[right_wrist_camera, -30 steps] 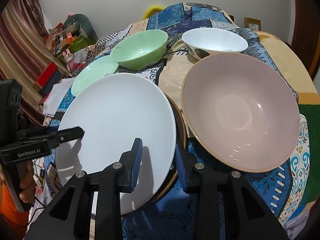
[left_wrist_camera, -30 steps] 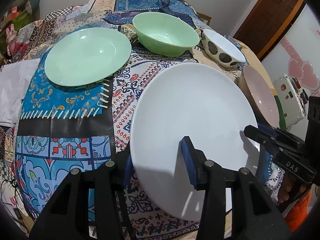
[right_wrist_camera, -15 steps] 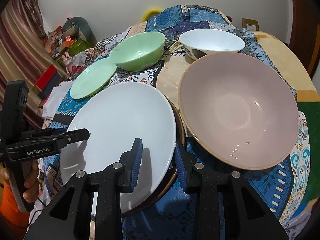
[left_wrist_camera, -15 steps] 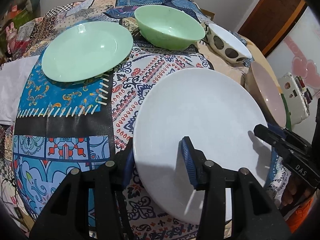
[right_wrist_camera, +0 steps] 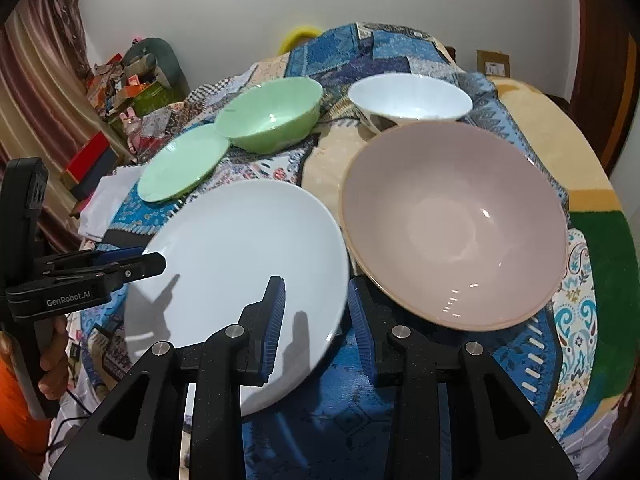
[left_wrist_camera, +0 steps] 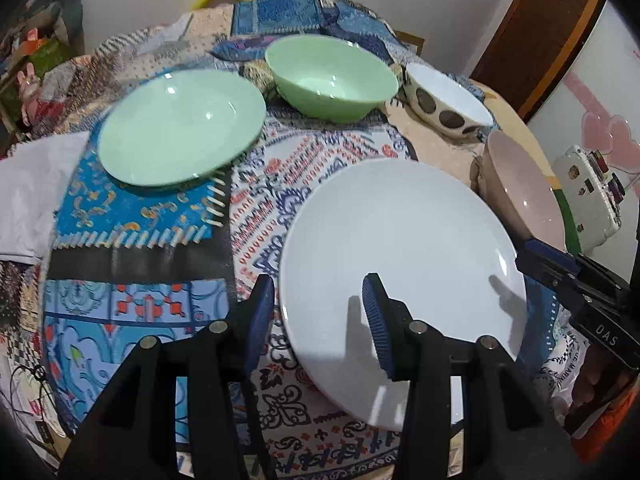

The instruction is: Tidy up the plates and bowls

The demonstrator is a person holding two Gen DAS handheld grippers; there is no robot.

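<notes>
A large white plate (left_wrist_camera: pixel 400 240) (right_wrist_camera: pixel 240 248) lies at the near side of the patterned tablecloth (left_wrist_camera: pixel 152 220). My left gripper (left_wrist_camera: pixel 318 316) (right_wrist_camera: pixel 160 262) straddles the plate's left rim, open, one finger above the plate and one beside it. My right gripper (right_wrist_camera: pixel 316 312) (left_wrist_camera: pixel 524 256) straddles the right rim and its jaws are opening, with the rim between them and the pads clear of it. A pink bowl (right_wrist_camera: pixel 452 224) (left_wrist_camera: pixel 524 188) sits just to the right. Farther back stand a green plate (left_wrist_camera: pixel 180 124) (right_wrist_camera: pixel 182 164), a green bowl (left_wrist_camera: pixel 332 76) (right_wrist_camera: pixel 272 116) and a white spotted bowl (left_wrist_camera: pixel 448 100) (right_wrist_camera: pixel 408 96).
A folded white cloth (left_wrist_camera: pixel 28 188) lies at the table's left edge. A white box (left_wrist_camera: pixel 588 196) stands off the right side. Cluttered boxes and toys (right_wrist_camera: pixel 132 80) fill the far left corner. A person's hand (right_wrist_camera: pixel 52 360) holds the left gripper's handle.
In the right wrist view the brown rim under the plate's right edge no longer shows, and the right jaws stand slightly wider. In the left wrist view the plate sits a little lower.
</notes>
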